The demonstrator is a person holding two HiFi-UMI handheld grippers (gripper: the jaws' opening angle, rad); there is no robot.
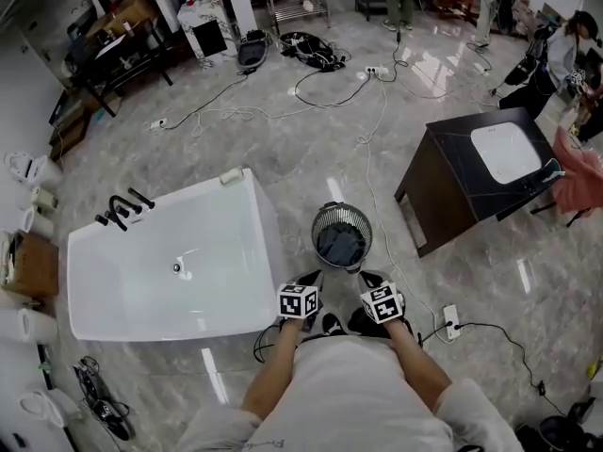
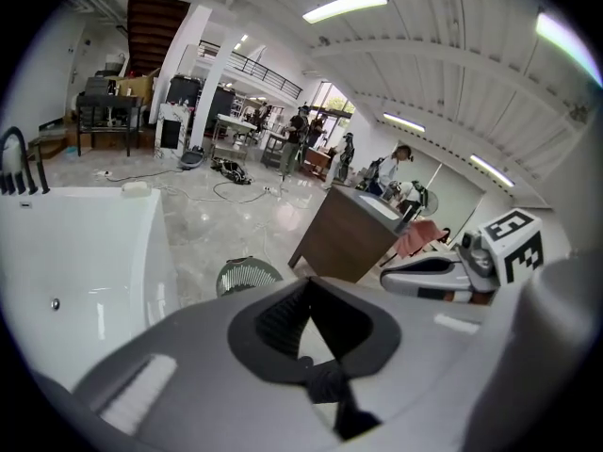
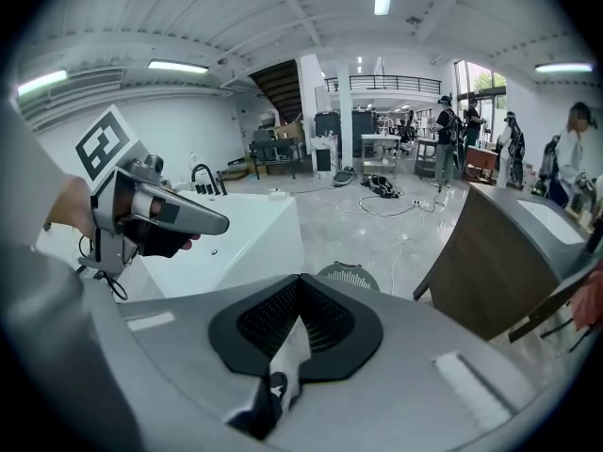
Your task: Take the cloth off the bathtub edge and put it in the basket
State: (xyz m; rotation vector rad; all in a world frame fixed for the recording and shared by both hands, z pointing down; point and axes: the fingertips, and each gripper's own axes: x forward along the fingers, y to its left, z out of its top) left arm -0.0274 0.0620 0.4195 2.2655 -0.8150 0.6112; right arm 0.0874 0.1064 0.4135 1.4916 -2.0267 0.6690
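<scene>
The cloth (image 1: 341,244) lies crumpled and dark grey inside the basket (image 1: 320,222), just ahead of both sets of jaw tips. The basket is a round wire cage with thin upright ribs, and it stands on the glossy, marble-patterned floor (image 1: 311,149).

I see my left gripper (image 2: 307,286) pressed together with nothing between its black ribbed pads. My right gripper (image 3: 300,282) is likewise closed and empty. Both are held low, side by side, each carrying its marker cube. Each gripper has broad, smooth grey jaws.

To the left of the left gripper stands the bathtub (image 1: 160,205), white, glossy and box-shaped with a rounded basin. Its near edge is bare, and a curved black faucet (image 1: 121,209) sits at its far end.

Beyond and to the right of the right gripper stands a dark wooden cabinet (image 1: 443,196) with a white inset basin. Thin cables (image 1: 377,121) trail across the floor farther ahead.
</scene>
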